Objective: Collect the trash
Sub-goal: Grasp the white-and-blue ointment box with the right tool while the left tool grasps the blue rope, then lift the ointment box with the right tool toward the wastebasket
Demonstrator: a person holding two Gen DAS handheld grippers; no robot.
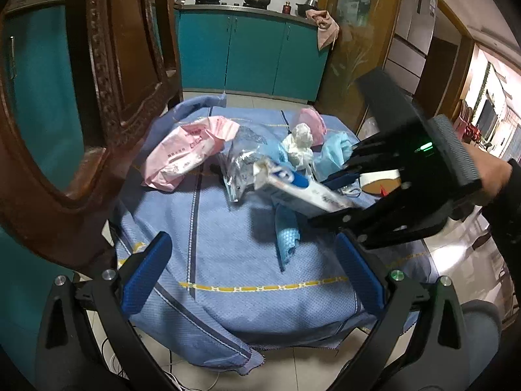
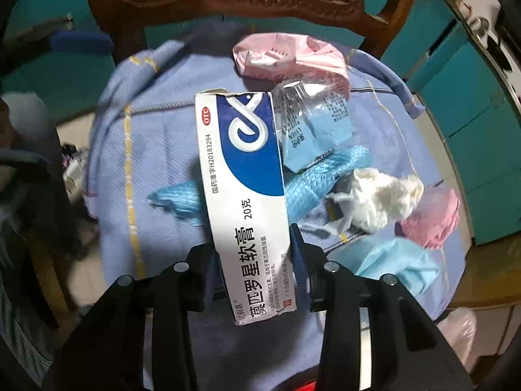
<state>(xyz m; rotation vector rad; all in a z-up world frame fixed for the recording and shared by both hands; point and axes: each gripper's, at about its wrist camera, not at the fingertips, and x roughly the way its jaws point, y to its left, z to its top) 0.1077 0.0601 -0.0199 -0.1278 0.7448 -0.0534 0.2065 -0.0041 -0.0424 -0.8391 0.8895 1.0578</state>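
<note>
On the chair seat, from left to right as we see it in the left wrist view:
Chair back (image 1: 107, 75): carved dark wood, standing at the far left of our view.
Cloth (image 1: 228, 254): blue with yellow stripes, spread over the seat; all the trash lies on it.
Left gripper (image 1: 250, 273): we hold it above the near edge of the cloth, its blue pads spread wide with nothing between them.
Pink bag (image 1: 185, 153): crumpled, at the left of the heap.
Clear wrapper (image 1: 242, 159): just right of the pink bag, touching the box end.
Tissue (image 1: 301, 145): a white wad behind the box, with a pink wad (image 1: 314, 119) beyond it.
Blue mask (image 1: 335, 154): beside the tissue, on its right.
Box (image 1: 299, 189): white and blue ointment carton, tilted above the heap, its near end between our right fingers.
Right gripper (image 2: 257, 260): we have it clamped on the box, one pad pressed against each long side, opened only to the carton's width.
Hand (image 1: 491, 176): at the far right, gripping the handle.
</note>
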